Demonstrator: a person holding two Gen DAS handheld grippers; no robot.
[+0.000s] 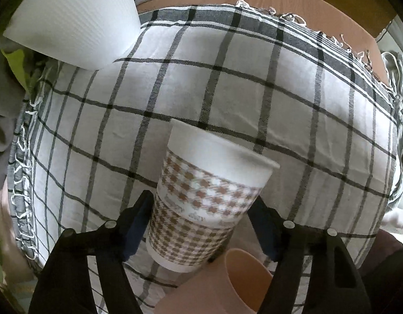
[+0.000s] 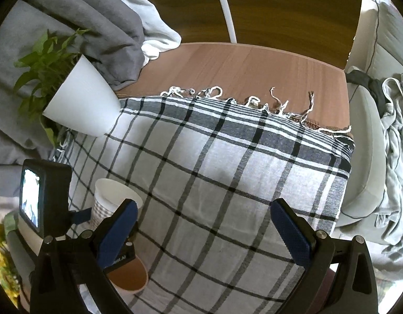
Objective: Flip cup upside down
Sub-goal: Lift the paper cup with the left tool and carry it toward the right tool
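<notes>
Both views show the cup (image 1: 201, 196), left gripper (image 1: 201, 209) clamping; right gripper (image 2: 204, 222) apart.

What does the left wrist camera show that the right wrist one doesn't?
Only the left wrist view shows the brown houndstooth pattern on the paper cup, close up between the left gripper fingers. Only the right wrist view shows the open, empty right gripper, the plant's green leaves and the other gripper's small screen. Both show the checked cloth, white pot, tan cup and wooden table.
</notes>
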